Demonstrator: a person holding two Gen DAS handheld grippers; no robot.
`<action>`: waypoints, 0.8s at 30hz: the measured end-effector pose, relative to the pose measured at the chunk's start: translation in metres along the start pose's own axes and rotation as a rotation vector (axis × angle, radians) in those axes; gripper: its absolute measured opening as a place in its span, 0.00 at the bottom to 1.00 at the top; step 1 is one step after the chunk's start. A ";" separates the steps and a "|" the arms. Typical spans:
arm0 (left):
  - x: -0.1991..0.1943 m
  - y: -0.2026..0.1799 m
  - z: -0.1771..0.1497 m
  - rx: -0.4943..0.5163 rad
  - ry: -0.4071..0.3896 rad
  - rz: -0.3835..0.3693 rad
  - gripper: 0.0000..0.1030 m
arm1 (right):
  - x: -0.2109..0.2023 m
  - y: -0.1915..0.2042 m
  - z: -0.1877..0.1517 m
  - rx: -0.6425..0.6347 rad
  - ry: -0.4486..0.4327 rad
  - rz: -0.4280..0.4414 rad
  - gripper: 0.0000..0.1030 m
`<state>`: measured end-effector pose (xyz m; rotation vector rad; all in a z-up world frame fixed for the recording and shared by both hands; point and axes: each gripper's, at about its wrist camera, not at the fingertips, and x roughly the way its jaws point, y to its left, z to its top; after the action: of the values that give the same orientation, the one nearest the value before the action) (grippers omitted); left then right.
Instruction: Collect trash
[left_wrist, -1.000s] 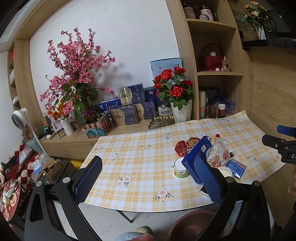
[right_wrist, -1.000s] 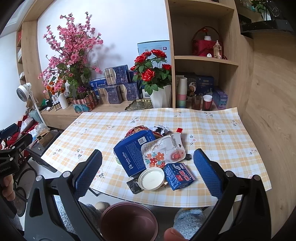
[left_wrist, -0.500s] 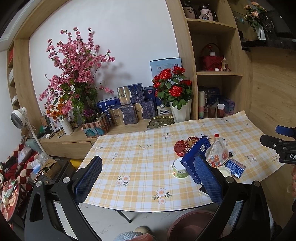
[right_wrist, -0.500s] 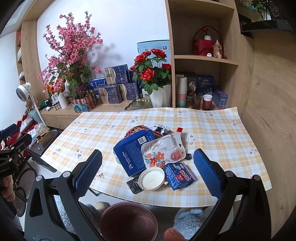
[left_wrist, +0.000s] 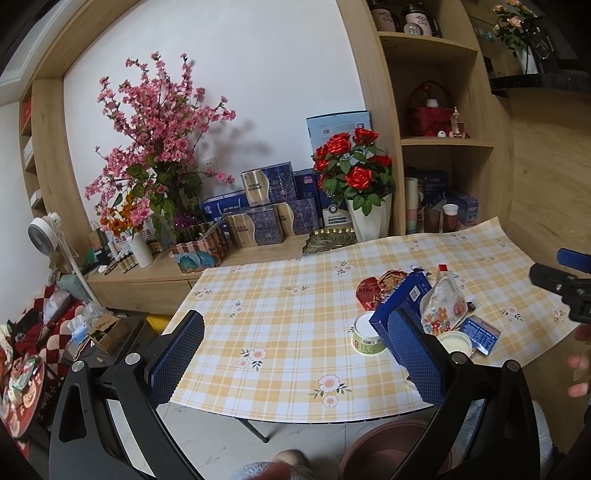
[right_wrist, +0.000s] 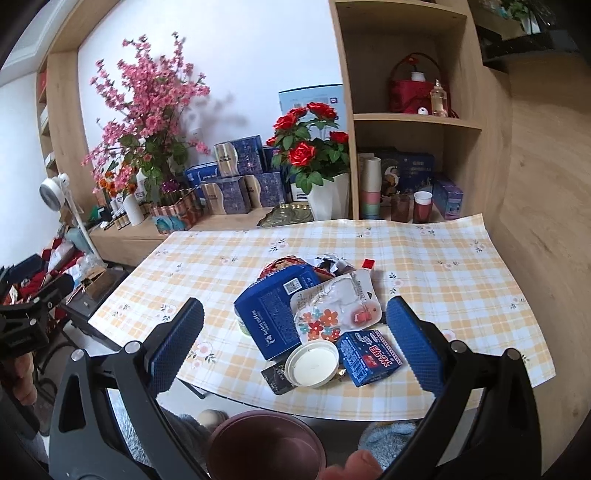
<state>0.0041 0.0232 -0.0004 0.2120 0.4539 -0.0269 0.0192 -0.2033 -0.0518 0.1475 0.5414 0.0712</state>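
Observation:
A heap of trash lies on the checked tablecloth (right_wrist: 443, 258): a big blue coffee box (right_wrist: 271, 314), a clear floral pouch (right_wrist: 334, 310), a white lid (right_wrist: 312, 362), a small blue carton (right_wrist: 369, 357), a black sachet (right_wrist: 275, 376) and a red wrapper (right_wrist: 280, 264). My right gripper (right_wrist: 295, 347) hovers open just in front of this heap, holding nothing. My left gripper (left_wrist: 295, 350) is open and holds nothing over the table's near left part; the heap, with a small green-labelled tub (left_wrist: 367, 334), sits by its right finger (left_wrist: 413, 354). A maroon bin (right_wrist: 266, 443) stands below the table's front edge.
Behind the table, a low wooden sideboard (left_wrist: 155, 273) carries pink blossoms (left_wrist: 155, 147), blue gift boxes (left_wrist: 266, 214) and a white vase of red roses (right_wrist: 314, 155). Shelves with cups (right_wrist: 421, 205) rise at the right. A white fan (left_wrist: 44, 236) and clutter sit at the left.
The left view has drifted slightly; both grippers stay open and the trash has not moved.

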 end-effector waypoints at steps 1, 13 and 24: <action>0.005 -0.001 0.000 -0.004 0.005 0.002 0.95 | 0.002 -0.004 -0.001 0.009 -0.005 -0.005 0.95; 0.060 -0.013 -0.042 -0.066 0.088 -0.056 0.80 | 0.077 -0.054 -0.068 -0.086 0.197 -0.295 0.94; 0.093 -0.030 -0.066 -0.108 0.077 -0.127 0.72 | 0.120 -0.076 -0.099 -0.117 0.281 -0.237 0.94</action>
<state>0.0571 0.0100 -0.1048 0.0775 0.5441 -0.1187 0.0730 -0.2534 -0.2085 -0.0423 0.8294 -0.1089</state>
